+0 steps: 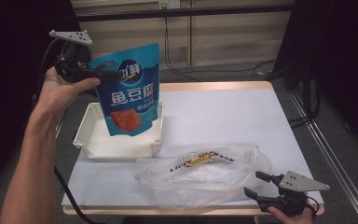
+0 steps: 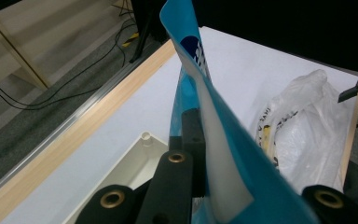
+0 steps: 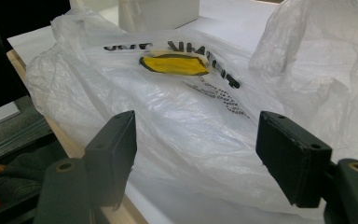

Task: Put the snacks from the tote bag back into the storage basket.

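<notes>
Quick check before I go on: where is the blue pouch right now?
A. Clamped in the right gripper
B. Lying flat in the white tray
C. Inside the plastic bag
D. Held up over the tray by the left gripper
D: the left gripper is shut on the top edge of the blue pouch, which hangs above the white tray; the right gripper is open beside the plastic bag.
</notes>
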{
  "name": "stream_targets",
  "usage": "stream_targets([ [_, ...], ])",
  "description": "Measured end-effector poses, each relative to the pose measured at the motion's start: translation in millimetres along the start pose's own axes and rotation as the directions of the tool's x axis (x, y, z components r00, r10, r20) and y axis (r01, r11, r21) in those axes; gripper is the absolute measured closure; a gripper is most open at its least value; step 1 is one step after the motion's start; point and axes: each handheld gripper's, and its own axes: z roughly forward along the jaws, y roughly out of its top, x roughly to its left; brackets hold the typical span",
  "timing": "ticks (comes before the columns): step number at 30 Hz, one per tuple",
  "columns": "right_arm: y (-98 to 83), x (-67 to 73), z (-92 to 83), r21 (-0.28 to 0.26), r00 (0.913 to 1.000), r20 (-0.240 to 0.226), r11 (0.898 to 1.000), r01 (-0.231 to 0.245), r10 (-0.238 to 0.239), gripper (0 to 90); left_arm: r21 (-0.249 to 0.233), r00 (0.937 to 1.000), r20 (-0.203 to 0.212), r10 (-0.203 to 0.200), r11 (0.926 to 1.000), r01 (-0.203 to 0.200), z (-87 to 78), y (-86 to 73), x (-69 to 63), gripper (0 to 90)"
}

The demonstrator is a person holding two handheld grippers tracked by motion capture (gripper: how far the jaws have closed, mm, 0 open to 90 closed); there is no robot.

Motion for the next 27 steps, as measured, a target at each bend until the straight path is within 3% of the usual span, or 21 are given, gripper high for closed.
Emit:
stream_targets([
  [4,-0.1,0.7,-0.8,0.0,1.0,0.002,1.0,-0.004,0.004,29.2,0.008,1.0,-0.006,-0.007,0.9999,0.007,5.1,-4.0,8.2,90.0],
  [7,0.2,0.8,-1.1,-0.002,1.0,0.003,1.0,-0.003,0.003,29.2,0.008,0.9993,-0.012,-0.035,0.9994,0.035,11.3,-7.9,14.0,90.0],
  [13,0.0,1.1,-1.2,-0.004,1.0,-0.002,1.0,-0.008,0.008,29.1,0.044,0.9985,-0.025,-0.05,0.9977,0.051,21.3,-13.0,24.6,90.0],
  [27,-0.9,1.2,-2.6,-0.006,0.9999,-0.004,1.0,-0.014,0.014,28.3,0.04,0.9979,0.006,-0.064,0.9972,0.064,52.4,-21.8,40.8,90.0],
])
